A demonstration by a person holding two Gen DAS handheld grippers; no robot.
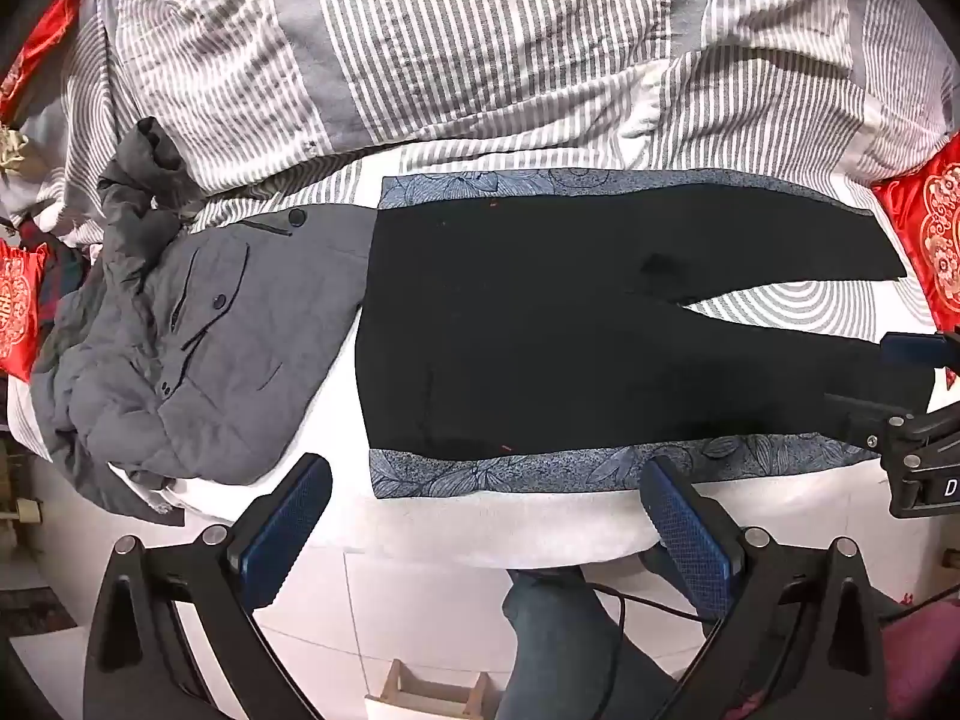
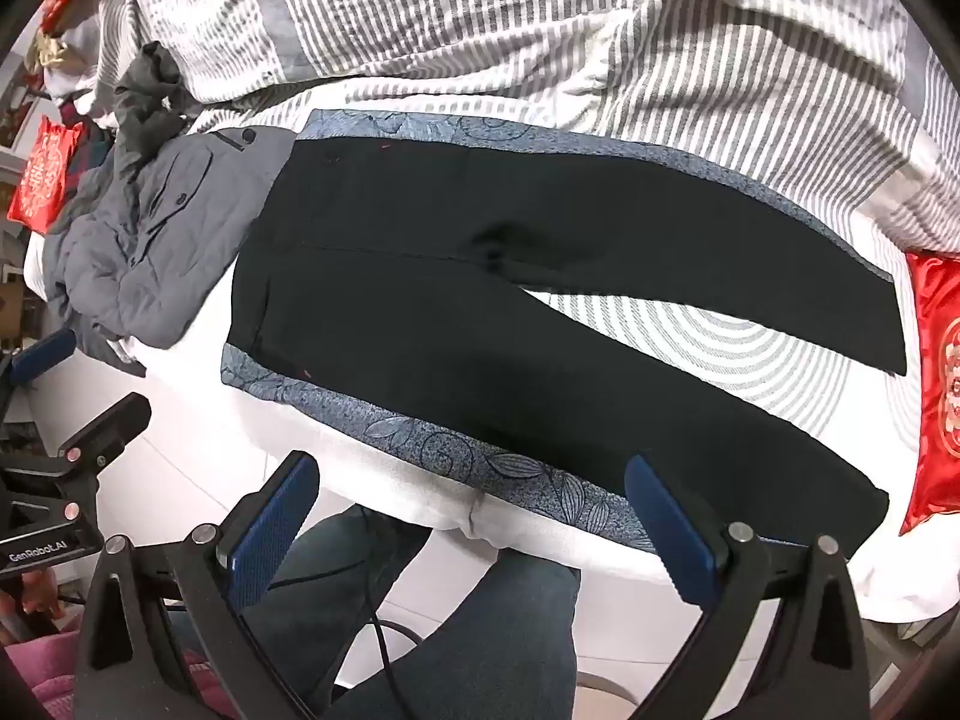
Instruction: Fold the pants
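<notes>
- The left gripper (image 1: 483, 516) hung nearest, off the bed's near edge, its blue-padded jaws spread wide with nothing between them.
- The right gripper (image 2: 471, 513) hovered likewise over the near edge, jaws wide apart and empty; in its view the other gripper's body read "GenRobot.AI".
- The black pants (image 1: 540, 324) lay flat on a blue floral cloth (image 1: 540, 474), waistband to the left, both legs running right and splitting into a V.
- A grey jacket (image 1: 180, 336) lay crumpled just left of the waistband.
- A red cushion (image 2: 939, 384) with gold patterning sat at the right, near the leg hems.
- Farthest, a striped quilt (image 1: 480, 42) was heaped across the bed.
</notes>
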